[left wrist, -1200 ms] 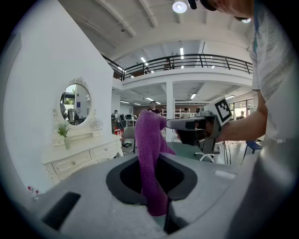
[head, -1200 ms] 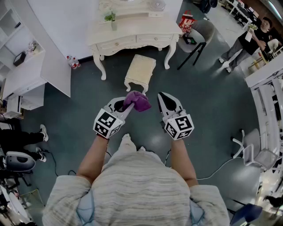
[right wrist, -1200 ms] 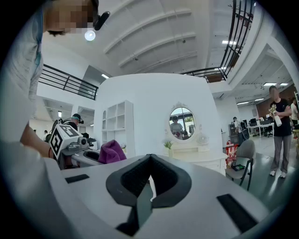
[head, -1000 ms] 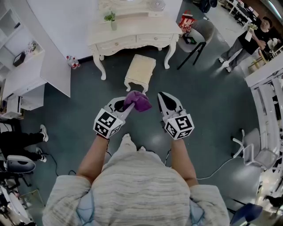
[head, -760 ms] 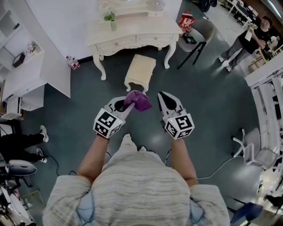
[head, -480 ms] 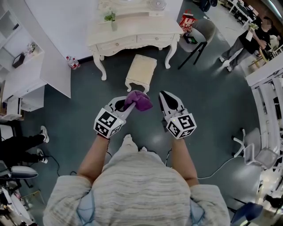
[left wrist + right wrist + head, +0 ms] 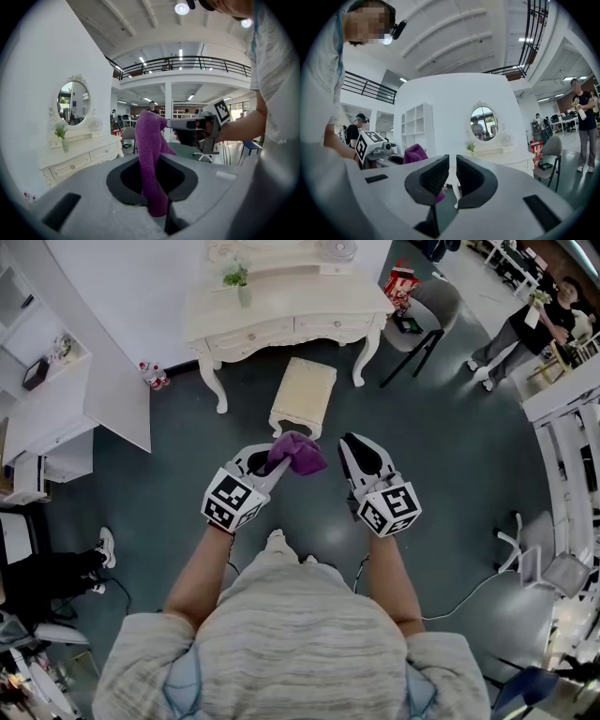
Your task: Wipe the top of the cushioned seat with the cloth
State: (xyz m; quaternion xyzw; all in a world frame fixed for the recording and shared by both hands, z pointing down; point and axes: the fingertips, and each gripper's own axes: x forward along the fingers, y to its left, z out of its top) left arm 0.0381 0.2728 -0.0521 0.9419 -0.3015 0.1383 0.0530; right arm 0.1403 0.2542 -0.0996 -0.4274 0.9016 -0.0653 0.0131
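Observation:
The cushioned seat (image 7: pixel 302 390) is a small cream stool standing on the dark floor in front of the dressing table. A purple cloth (image 7: pixel 298 453) hangs bunched from my left gripper (image 7: pixel 270 463), which is shut on it and held in the air short of the stool. In the left gripper view the cloth (image 7: pixel 152 159) rises between the jaws and flops over. My right gripper (image 7: pixel 352 442) is level with the left, to its right, shut with nothing between its pads (image 7: pixel 433 176). From the right gripper view the cloth (image 7: pixel 415 152) shows at the left.
A white dressing table (image 7: pixel 281 320) with a mirror stands behind the stool. A grey chair (image 7: pixel 427 310) is at its right. A person (image 7: pixel 525 329) stands at the far right. White shelves (image 7: pixel 56 399) line the left; someone's legs (image 7: pixel 56 568) are there too.
Both grippers keep their pose and the cloth stays held. The stool and table sit slightly lower in view. The legs at the left have shifted downward.

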